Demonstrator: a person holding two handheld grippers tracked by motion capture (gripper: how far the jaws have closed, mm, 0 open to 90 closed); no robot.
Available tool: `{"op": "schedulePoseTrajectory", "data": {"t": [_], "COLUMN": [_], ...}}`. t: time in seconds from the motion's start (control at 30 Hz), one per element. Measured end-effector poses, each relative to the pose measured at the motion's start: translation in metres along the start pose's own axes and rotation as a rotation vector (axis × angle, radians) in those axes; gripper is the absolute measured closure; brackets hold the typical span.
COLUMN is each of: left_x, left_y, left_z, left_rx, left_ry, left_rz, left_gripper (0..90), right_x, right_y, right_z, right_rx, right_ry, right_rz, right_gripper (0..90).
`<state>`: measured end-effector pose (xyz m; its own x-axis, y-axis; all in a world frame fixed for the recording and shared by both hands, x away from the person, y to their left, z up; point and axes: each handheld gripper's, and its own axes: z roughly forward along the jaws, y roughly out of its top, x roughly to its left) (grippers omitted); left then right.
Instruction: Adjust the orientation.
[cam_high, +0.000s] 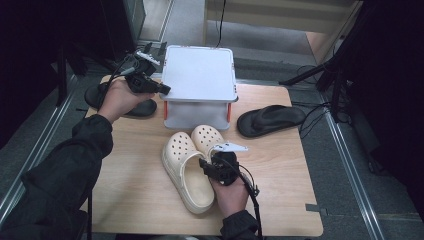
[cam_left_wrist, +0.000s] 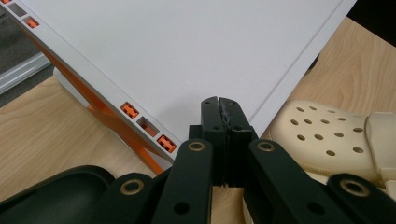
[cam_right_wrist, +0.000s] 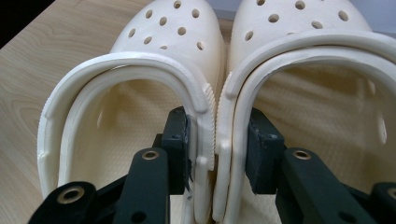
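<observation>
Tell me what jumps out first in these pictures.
The pair of cream clogs at the table's middle, side by side: the right tool pinches their two inner walls together, one jaw inside each clog. Behind them stands a white rack with orange struts, where the left tool sits shut at its top's corner.

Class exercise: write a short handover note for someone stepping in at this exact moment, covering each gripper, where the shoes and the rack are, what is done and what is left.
Left gripper: jaws shut, empty, tip at the near corner of the white rack's top shelf.
Right gripper: one jaw inside each cream clog, closed on their two touching inner walls; left clog, right clog.
Both clogs lie side by side on the table, toes at the rack.
Black flip-flops: one right of the rack, one left of it.
Done: clogs gripped as a pair.
Left, probably: lift them onto the rack; the flip-flops likely follow.
</observation>
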<state>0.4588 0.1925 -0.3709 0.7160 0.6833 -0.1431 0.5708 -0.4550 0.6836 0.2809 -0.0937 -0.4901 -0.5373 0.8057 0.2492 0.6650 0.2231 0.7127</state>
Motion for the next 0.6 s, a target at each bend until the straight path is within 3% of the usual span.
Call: {"op": "schedulePoseTrajectory", "data": {"t": [0.37, 0.6], "left_x": [0.000, 0.000], "left_y": [0.000, 0.000], "left_z": [0.000, 0.000], "left_rx": [0.002, 0.008], "left_ry": [0.000, 0.002], "left_rz": [0.000, 0.008], "left_gripper": [90.0, 90.0], "right_x": [-0.005, -0.017], "right_y": [0.014, 0.042], "right_z": [-0.003, -0.001], "right_rx": [-0.009, -0.036], "right_ry": [0.043, 0.055], "right_rz": [0.002, -0.022], "right_gripper": [66.6, 66.6]}}
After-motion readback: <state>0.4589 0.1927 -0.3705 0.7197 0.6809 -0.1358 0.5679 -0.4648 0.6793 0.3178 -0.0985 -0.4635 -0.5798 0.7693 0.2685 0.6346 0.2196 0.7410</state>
